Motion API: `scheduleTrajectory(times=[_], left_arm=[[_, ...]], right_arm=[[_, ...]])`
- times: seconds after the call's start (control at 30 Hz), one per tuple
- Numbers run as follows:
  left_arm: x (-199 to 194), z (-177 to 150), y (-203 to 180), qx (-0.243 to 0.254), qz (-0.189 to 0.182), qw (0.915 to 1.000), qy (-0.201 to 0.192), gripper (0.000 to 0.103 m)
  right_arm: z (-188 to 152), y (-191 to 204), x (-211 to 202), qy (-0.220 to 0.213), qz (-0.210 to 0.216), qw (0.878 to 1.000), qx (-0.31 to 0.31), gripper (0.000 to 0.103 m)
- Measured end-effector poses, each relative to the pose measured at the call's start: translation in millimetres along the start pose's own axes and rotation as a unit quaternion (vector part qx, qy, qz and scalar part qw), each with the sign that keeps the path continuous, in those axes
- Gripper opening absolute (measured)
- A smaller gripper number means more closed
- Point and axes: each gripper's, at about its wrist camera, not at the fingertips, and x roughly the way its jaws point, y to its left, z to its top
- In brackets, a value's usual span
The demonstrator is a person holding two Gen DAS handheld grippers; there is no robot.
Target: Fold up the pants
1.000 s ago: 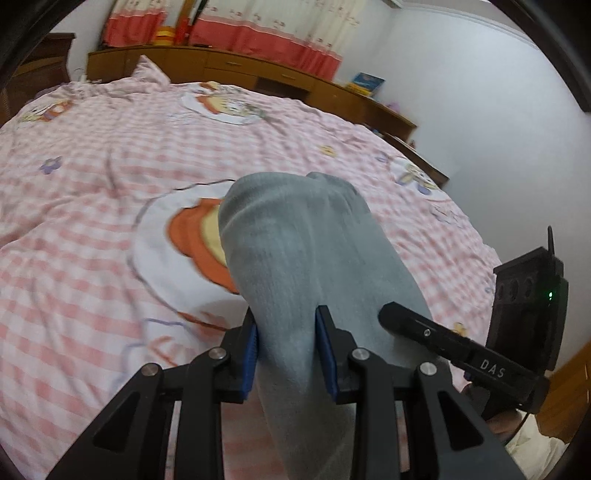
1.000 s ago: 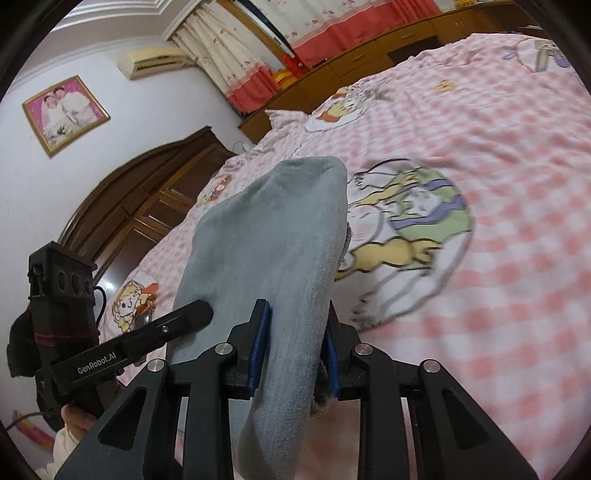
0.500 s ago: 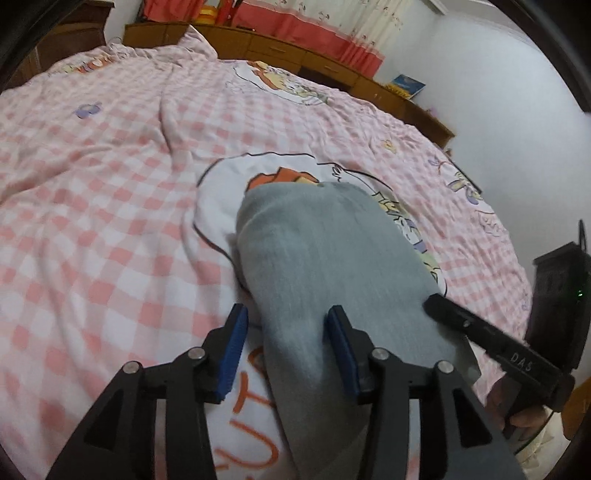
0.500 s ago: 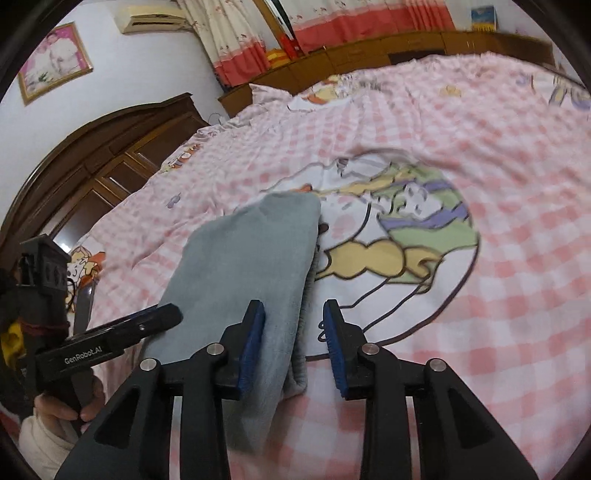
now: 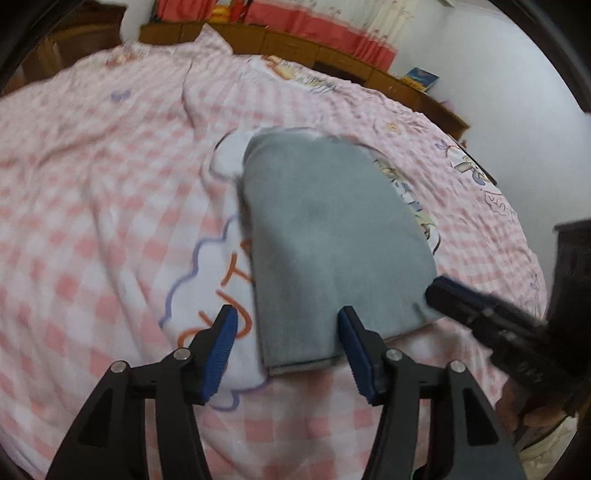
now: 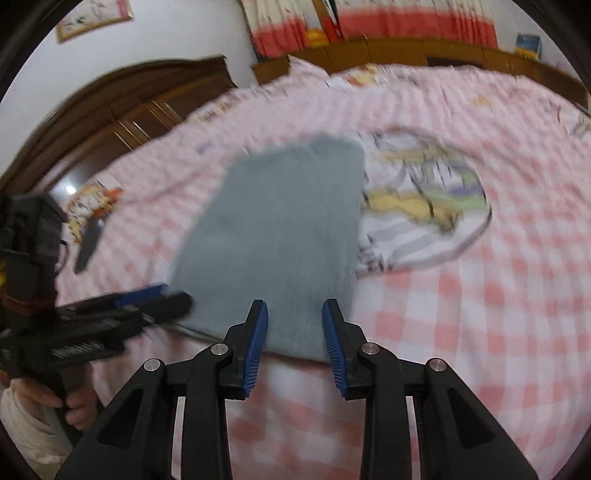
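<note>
Both wrist views look forward along their fingers, close over the bed (image 5: 92, 206), apparently sharing the folded pants (image 5: 325, 240).

Pink checked bedspread (image 5: 92, 206), wooden cabinets (image 6: 424, 50), red-white curtains (image 6: 388, 18), white wall (image 5: 517, 92), framed picture (image 6: 94, 16).

The soft grey fabric pants (image 5: 325, 236) (image 6: 280, 229) lie folded into a flat, compact rectangle on the pink-and-white checked bed (image 5: 92, 206) (image 6: 480, 314), partly covering its printed cartoon patch.

pants (image 5: 325, 236): matt grey fleecy cloth | bedsheet (image 5: 92, 206): checked cotton | cabinets (image 6: 122, 122): glossy wood
</note>
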Motion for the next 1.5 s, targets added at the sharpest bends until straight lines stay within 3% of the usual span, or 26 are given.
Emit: scheduleTrajectory(times=[0.2,0.4,0.53,0.73,0.93,1.03,1.5], left_arm=[[-3.7,-4.1,-9.4,0.022,0.027,0.9993,-0.010,0.065],[-17.5,-15.9,-16.7,0.007,0.033,0.9994,-0.010,0.069],[-19.3,-24.9,-25.4,0.011,0.049,0.9987,-0.003,0.080],[-6.7,-32.8,-29.4,0.005,0.077,0.9969,0.013,0.087],[5.0,-36.8,-22.3,-0.013,0.097,0.9950,0.022,0.093],[9.6,-37.2,-24.9,-0.005,0.102,0.9944,0.027,0.100],[15.1,-36.6,-22.8,-0.011,0.107,0.9938,0.029,0.102]], right_arm=[[-7.8,-11.1,-5.0,0.004,-0.007,1.000,0.017,0.031],[-15.1,-5.7,-22.7,0.004,-0.009,1.000,0.029,0.031],[-23.4,-1.1,-28.2,0.011,-0.031,0.999,0.032,0.041],[-33.1,6.8,-27.6,0.009,-0.074,0.997,0.016,0.056],[-38.4,6.7,-9.4,0.027,-0.105,0.994,0.005,0.058],[-40.4,7.9,-5.7,0.027,-0.106,0.994,-0.002,0.064],[-40.9,4.8,-3.9,0.026,-0.100,0.995,0.006,0.064]])
